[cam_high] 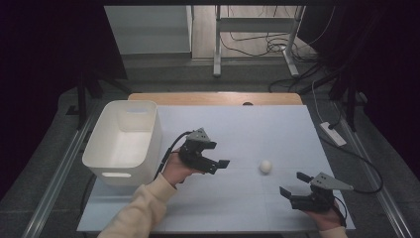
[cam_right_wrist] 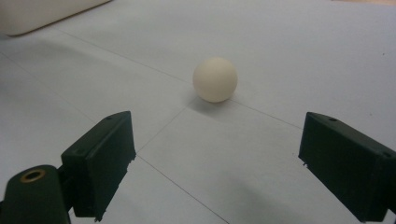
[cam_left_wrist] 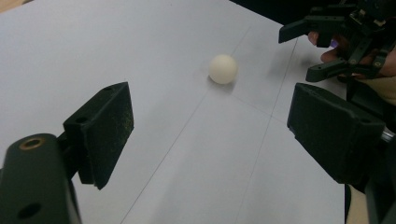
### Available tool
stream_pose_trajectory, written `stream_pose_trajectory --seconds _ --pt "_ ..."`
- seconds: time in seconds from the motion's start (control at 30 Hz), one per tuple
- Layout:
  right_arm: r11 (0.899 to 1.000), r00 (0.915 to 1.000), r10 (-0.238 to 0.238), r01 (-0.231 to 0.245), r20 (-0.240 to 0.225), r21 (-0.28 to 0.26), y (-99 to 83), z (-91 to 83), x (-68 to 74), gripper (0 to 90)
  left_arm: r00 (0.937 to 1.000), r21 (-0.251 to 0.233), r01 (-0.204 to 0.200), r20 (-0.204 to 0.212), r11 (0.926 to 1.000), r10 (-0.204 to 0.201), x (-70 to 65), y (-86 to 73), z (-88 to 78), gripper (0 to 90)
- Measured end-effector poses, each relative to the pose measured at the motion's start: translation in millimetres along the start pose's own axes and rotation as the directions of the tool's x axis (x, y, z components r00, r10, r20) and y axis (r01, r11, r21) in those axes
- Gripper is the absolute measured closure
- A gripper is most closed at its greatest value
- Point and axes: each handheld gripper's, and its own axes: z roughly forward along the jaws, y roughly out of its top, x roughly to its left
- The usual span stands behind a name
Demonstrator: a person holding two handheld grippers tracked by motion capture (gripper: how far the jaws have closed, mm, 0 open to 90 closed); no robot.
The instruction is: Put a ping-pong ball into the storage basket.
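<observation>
Ball (cam_high: 266,166) sits loose on the table (cam_high: 237,129), between both grippers. Left gripper (cam_high: 214,157) and right gripper (cam_high: 293,186) jaws apart, empty. Risk: a jaw nudge rolls the ball away before closing.

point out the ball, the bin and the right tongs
ball (cam_high: 266,166), high view, middle of its white surface
bin (cam_high: 120,169), high view, front wall near the handle slot
right tongs (cam_high: 296,184), high view, midway between the open fingertips
</observation>
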Motion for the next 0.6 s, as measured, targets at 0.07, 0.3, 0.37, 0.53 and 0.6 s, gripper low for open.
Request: stream_pose_trajectory --seconds 0.07,0.3,0.37,0.53,0.6 --pt "1.0 1.0 -0.001 0.001 0.0 0.0 -0.1 0.0 0.0 10.4 1.0 0.007 -0.003 0.002 1.0 0.003 0.1 -0.4 2.8 15.4" --pt "1.0 1.0 0.0 0.0 0.001 -0.001 0.1 -0.3 0.1 10.4 0.9999 0.036 -0.01 0.005 0.9993 0.01 -1.8 -1.3 15.1 15.4" --pt "1.0 1.0 0.001 -0.001 0.001 -0.001 0.0 -0.3 -0.1 10.4 0.9999 0.044 -0.01 0.009 0.999 0.01 -1.9 -1.5 18.6 15.4" --pt "1.0 1.0 0.002 -0.002 0.001 -0.003 -0.2 -0.4 -0.4 10.4 0.9998 0.056 -0.013 0.013 0.9984 0.012 -2.0 -1.6 25.0 15.4" --pt "1.0 1.0 0.002 -0.002 0.0 -0.003 -0.2 -0.4 -0.3 10.4 0.9999 0.058 -0.011 0.014 0.9982 0.01 -2.5 -1.9 28.4 15.4"
